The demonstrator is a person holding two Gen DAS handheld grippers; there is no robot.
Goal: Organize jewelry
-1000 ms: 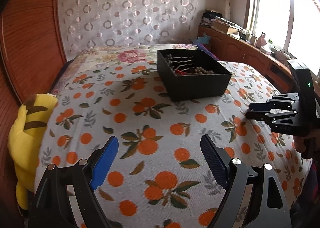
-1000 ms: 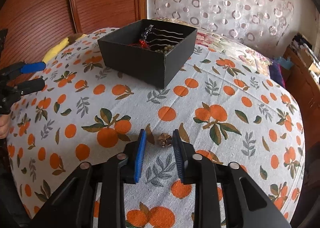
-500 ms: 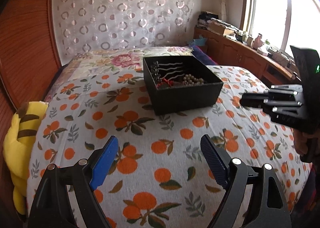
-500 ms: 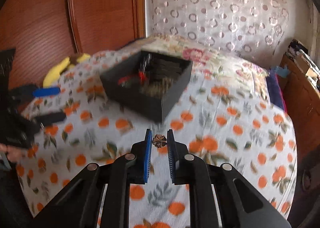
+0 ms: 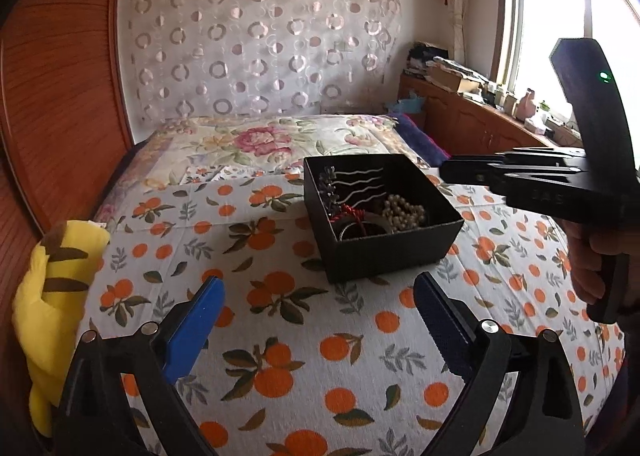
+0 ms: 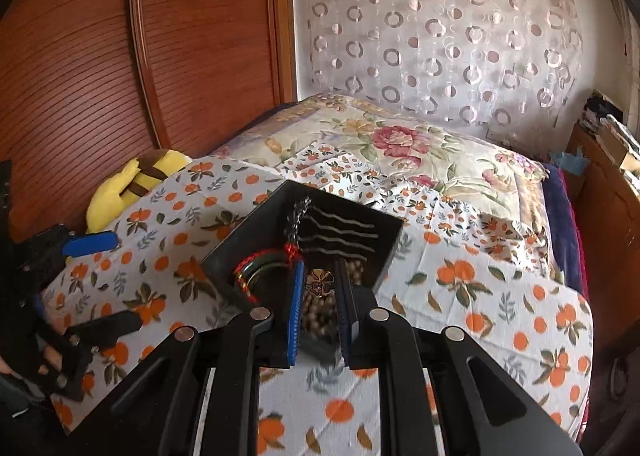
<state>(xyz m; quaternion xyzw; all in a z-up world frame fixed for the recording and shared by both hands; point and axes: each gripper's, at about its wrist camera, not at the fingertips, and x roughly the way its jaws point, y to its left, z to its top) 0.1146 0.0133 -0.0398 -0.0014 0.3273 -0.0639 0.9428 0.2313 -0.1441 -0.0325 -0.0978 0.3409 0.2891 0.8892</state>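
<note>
A black open box point(image 5: 400, 252) stands on the orange-print bedspread point(image 5: 280, 336); it also shows in the right wrist view point(image 6: 228, 256). It holds wavy hairpins point(image 5: 360, 184), a pearl string point(image 5: 404, 212) and a red cord piece point(image 5: 352, 214). My right gripper point(image 6: 319, 282) is shut on a small bronze flower brooch point(image 6: 319, 281) and holds it over the box's near edge. In the left wrist view the right gripper point(image 5: 452, 172) reaches in from the right, above the box. My left gripper point(image 5: 316, 310) is open and empty, in front of the box.
A yellow plush toy point(image 5: 48, 296) lies at the bed's left edge by the wooden wardrobe point(image 6: 120, 56). A floral quilt point(image 5: 260, 144) covers the far bed. A wooden cabinet point(image 5: 480, 124) with clutter runs under the window on the right.
My right gripper closed on the brooch, lifted it off the bedspread and carried it over the box. My left gripper rose and stayed open.
</note>
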